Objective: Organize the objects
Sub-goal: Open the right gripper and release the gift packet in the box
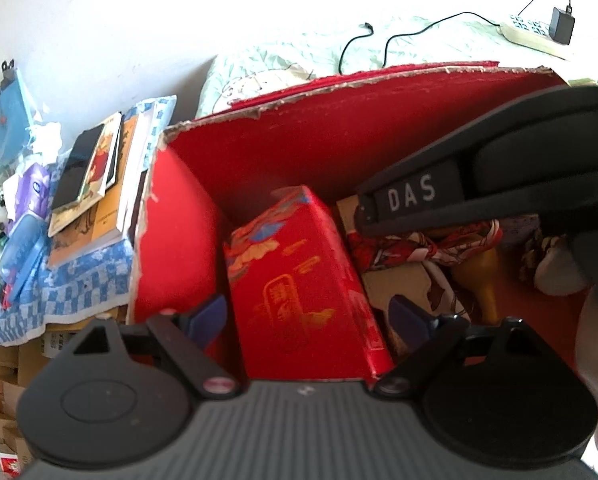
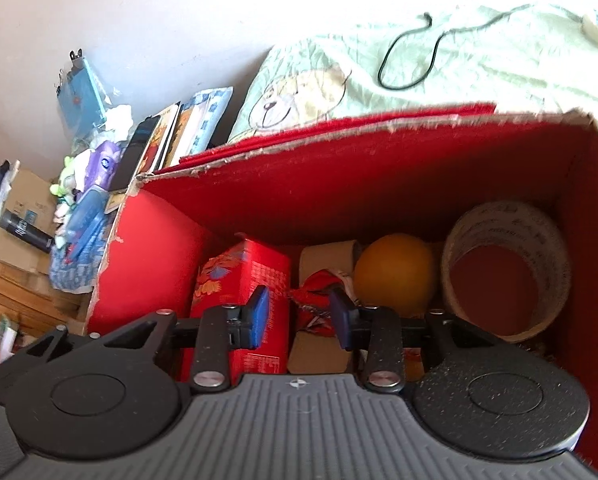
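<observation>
A big red cardboard box (image 1: 299, 136) stands open, its far wall (image 2: 379, 168) torn along the rim. Inside it stands a small red carton with gold print (image 1: 299, 280), straddled by my open left gripper (image 1: 309, 316); the blue pads sit close to its sides. My right gripper (image 2: 301, 314) hangs open over a red patterned cloth (image 2: 315, 300) that lies on a brown packet (image 2: 323, 256). An orange ball (image 2: 395, 272) and a tape roll (image 2: 507, 272) lie to the right. The same red carton (image 2: 243, 280) is left of the right gripper's fingers. The right gripper's black body (image 1: 411, 196) crosses the left view.
Books and a dark phone (image 1: 79, 168) are stacked on a blue checked cloth (image 1: 79, 280) left of the box. Green bedding (image 2: 459, 64) with a black cable (image 1: 379, 40) lies behind it. A power strip (image 1: 535, 32) holds a charger. A hand (image 1: 595, 352) shows at right.
</observation>
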{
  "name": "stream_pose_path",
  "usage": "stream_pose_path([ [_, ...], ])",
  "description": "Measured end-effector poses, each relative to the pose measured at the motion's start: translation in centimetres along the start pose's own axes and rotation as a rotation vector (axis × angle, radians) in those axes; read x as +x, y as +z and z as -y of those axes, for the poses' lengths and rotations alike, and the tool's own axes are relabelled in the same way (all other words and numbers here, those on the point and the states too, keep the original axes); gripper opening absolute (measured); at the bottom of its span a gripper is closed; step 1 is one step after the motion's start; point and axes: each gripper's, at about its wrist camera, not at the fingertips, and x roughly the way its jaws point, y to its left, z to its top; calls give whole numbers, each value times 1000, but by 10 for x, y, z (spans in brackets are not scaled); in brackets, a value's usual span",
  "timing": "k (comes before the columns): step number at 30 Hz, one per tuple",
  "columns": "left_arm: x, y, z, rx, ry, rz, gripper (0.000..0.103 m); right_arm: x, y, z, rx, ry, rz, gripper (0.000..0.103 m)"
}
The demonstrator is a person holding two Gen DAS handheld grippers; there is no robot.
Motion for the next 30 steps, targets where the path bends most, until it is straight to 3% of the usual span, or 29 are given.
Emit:
stream_pose_path([
  [12,-23,-9,2,-41,-12,23,91,-46,-19,3,11,-103,105,38],
  [19,-41,-19,3,-79,-28,35,91,-71,-39,-2,2,-166,162,51],
  [30,-71,-31,-1,-136,-18,74,91,-96,-63,-12,-26,-204,197,51],
])
